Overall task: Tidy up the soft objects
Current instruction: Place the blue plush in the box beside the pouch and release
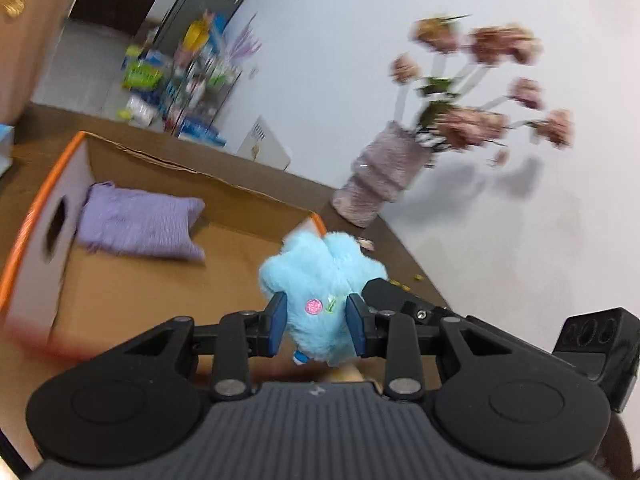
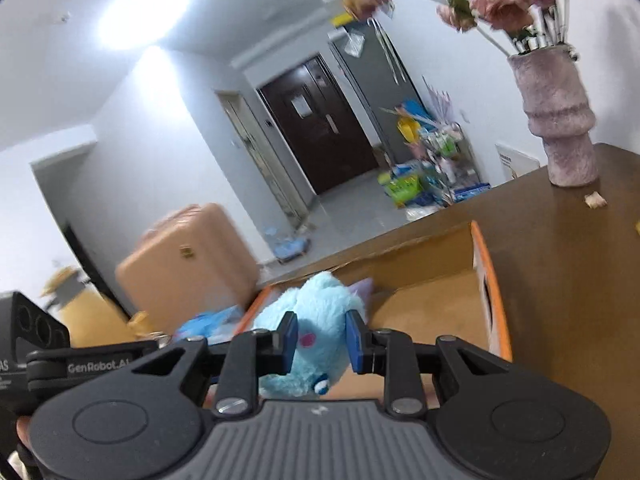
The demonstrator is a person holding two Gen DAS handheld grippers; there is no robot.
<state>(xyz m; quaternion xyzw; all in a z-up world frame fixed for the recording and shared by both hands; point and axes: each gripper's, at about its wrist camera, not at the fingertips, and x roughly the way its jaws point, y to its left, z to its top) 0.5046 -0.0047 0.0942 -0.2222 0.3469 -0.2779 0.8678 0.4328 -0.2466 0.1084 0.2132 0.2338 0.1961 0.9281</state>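
The left gripper (image 1: 316,322) is clamped on a light-blue plush toy (image 1: 320,268), its blue pads sunk into the fur on either side. The right gripper (image 2: 322,338) is clamped on the same toy (image 2: 308,320) from the other side, so the toy hangs between the two, lifted over the near edge of the cardboard box (image 1: 60,184). It looks light and very squashy; the fur probably gives under the pads, so a hold deep on the stuffed body should be safer than one on a loose limb, which may slip out. Inside the box, at the far left, lies a purple cushion (image 1: 136,220); the floor of the box beside it is bare, with room for the toy. Beyond the box, on the brown table (image 2: 560,264), stands a fuzzy pink vase (image 1: 380,184) with tall flowers (image 1: 480,80), well apart but easy to tip. Nothing blocks the way down into the box.
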